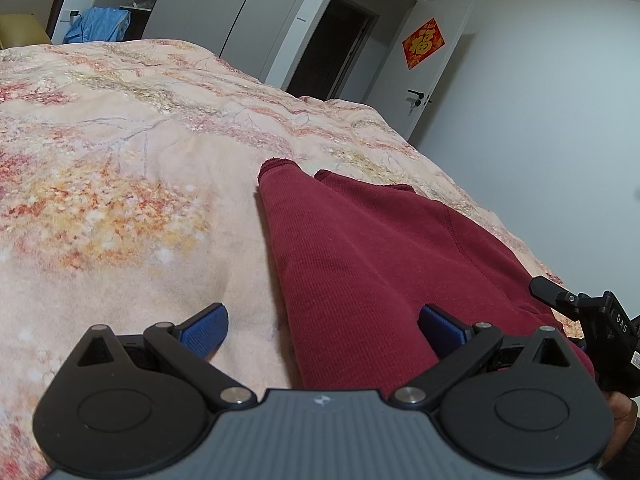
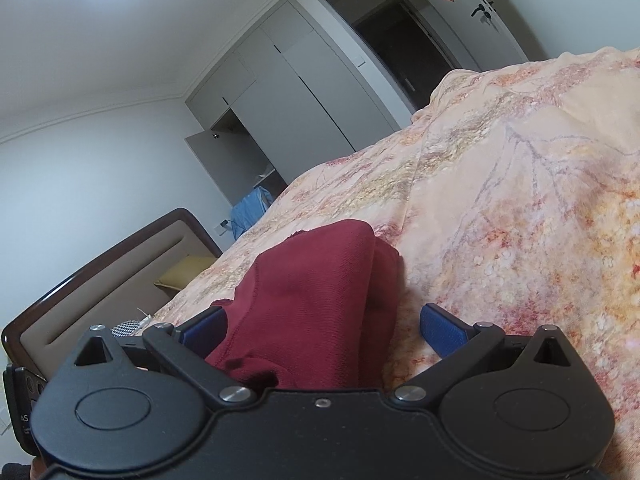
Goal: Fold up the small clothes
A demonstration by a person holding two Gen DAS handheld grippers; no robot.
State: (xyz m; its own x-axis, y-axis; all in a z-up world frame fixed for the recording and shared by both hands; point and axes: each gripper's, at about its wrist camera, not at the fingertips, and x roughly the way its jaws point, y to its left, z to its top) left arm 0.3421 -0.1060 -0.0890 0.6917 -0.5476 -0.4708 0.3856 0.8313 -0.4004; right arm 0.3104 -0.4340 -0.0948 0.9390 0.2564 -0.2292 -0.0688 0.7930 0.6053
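A dark red knit garment (image 1: 368, 264) lies folded on the floral bedspread (image 1: 120, 160). My left gripper (image 1: 322, 330) is open, low over the garment's near left edge, one blue pad (image 1: 208, 330) over the bedspread and the other (image 1: 440, 332) over the red cloth. The right gripper's black body (image 1: 588, 316) shows at the right edge. In the right wrist view the garment (image 2: 312, 312) lies bunched between the open blue pads (image 2: 444, 330) of my right gripper (image 2: 322, 334); the left pad is partly hidden by cloth. Neither gripper holds anything.
The bedspread (image 2: 520, 200) covers the whole bed. A brown headboard (image 2: 100, 280) with a yellow pillow (image 2: 184, 276) stands at one end. Blue clothing (image 1: 100, 24) hangs by grey wardrobes (image 1: 224, 0). An open doorway (image 1: 332, 48) and a door with a red sign (image 1: 423, 42) lie beyond.
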